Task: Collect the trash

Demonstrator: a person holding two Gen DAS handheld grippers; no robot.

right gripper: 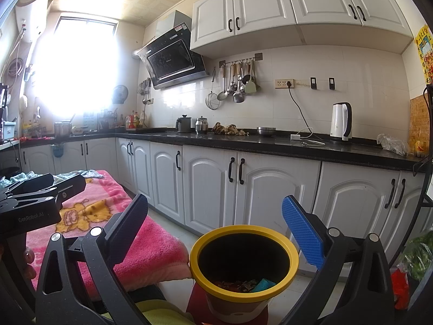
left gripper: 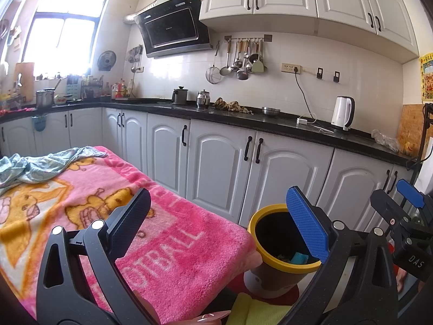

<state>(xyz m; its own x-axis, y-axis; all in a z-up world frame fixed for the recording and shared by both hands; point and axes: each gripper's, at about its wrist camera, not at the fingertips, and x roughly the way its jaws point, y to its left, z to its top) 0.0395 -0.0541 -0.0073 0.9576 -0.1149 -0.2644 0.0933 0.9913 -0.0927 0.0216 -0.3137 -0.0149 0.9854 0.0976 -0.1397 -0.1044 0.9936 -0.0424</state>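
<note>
A trash bin [right gripper: 293,268] with a yellow rim and dark inside stands on the floor beside the table. At its bottom lie a blue scrap [right gripper: 263,284] and brown bits [right gripper: 238,284]. My right gripper [right gripper: 216,227] hovers above the bin, open, nothing between its black and blue pads. In the left wrist view the bin [left gripper: 253,233] is lower right, just past the table corner. My left gripper [left gripper: 219,222] is open and empty over the pink blanket [left gripper: 162,230]. The right gripper [left gripper: 397,197] shows at the far right there.
White floor cabinets [right gripper: 265,187] under a black counter [right gripper: 270,145] run behind the bin. A light blue cloth [left gripper: 40,165] lies at the blanket's far end. A green bag [right gripper: 419,254] sits on the floor at right. A person's fingertips [left gripper: 211,317] show at the bottom.
</note>
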